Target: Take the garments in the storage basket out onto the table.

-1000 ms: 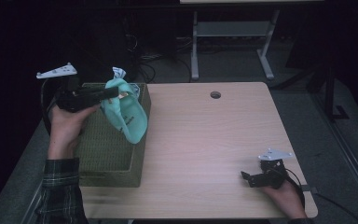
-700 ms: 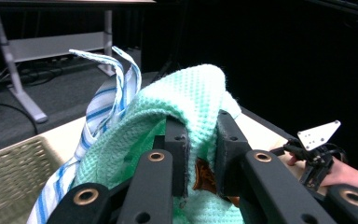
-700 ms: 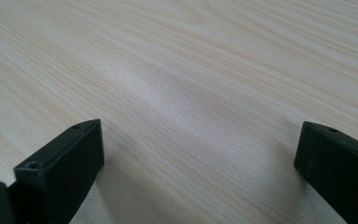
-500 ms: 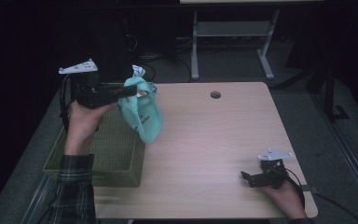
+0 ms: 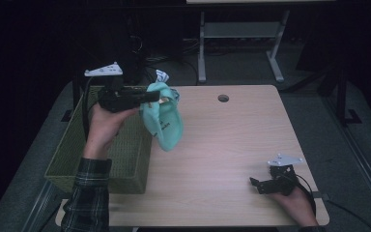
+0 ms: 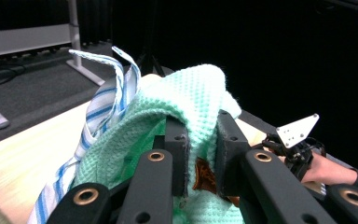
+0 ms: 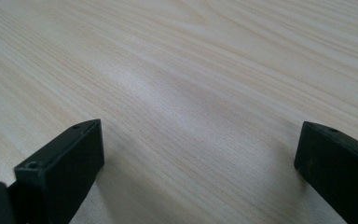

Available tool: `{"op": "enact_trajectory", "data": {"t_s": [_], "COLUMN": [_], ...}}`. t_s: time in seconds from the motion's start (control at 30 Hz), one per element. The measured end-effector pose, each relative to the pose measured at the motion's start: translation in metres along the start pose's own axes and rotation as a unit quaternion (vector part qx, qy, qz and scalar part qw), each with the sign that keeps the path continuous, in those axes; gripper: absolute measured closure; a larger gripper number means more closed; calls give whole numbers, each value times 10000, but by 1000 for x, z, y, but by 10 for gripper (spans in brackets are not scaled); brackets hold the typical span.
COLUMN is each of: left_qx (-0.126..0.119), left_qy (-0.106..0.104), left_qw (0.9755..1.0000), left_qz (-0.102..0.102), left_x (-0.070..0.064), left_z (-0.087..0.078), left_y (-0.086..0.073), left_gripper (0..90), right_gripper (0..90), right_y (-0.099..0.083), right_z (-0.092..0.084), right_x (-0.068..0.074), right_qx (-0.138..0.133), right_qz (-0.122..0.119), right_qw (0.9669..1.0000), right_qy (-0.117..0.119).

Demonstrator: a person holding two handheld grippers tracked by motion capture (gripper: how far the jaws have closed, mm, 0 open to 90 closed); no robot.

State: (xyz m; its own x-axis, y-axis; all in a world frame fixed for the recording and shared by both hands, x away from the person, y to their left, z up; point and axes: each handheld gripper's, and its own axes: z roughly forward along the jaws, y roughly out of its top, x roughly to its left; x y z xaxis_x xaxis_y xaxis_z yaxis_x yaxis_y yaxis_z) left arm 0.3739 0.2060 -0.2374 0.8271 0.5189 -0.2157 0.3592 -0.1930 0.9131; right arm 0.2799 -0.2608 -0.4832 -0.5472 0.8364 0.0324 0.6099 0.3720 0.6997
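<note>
The left gripper (image 5: 155, 96), held up in the person's left hand (image 5: 105, 126) over the left part of the desk (image 5: 232, 145), has its black jaws clamped on a mint-green waffle-knit cloth (image 5: 164, 121). In the left gripper view the two jaws stand close together with the cloth (image 6: 186, 102) bunched between and over them, and something brown shows in the narrow gap. A white strip of fabric with blue stripes (image 6: 100, 112) hangs with it on the left. In the high view the cloth dangles free from the jaws, clear of the pale wooden desk top, just to the right of a green woven rectangular basket (image 5: 125, 159) that stands on the desk's left edge.

Nearer the person, at the desk's front right corner, the right gripper (image 5: 257, 183) rests low on the wood in the right hand (image 5: 297, 203), well apart from the cloth. Its own view shows both jaws spread wide over bare wood grain, with nothing between them.

Farther back, a small round dark hole (image 5: 223, 98) sits in the desk top near the far edge. Beyond the desk stands a grey metal frame (image 5: 241, 34) on the dark floor.
</note>
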Motion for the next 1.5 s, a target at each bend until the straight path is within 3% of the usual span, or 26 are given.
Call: {"op": "enact_trajectory", "data": {"t_s": [0.93,1.5], "left_qx": [365,746], "left_qy": [-709,-1046], "left_qw": [9967,9914], "left_qz": [145,257], "left_x": [-25,-36], "left_z": [81,126], "left_y": [-16,-35], "left_gripper": [776,774], "right_gripper": [11,11], "right_y": [0,0], "right_z": [0,0], "right_x": [0,0], "right_qx": [-8,-2], "right_qz": [15,24], "right_qw": [10000,10000], "right_qy": [5,7]}}
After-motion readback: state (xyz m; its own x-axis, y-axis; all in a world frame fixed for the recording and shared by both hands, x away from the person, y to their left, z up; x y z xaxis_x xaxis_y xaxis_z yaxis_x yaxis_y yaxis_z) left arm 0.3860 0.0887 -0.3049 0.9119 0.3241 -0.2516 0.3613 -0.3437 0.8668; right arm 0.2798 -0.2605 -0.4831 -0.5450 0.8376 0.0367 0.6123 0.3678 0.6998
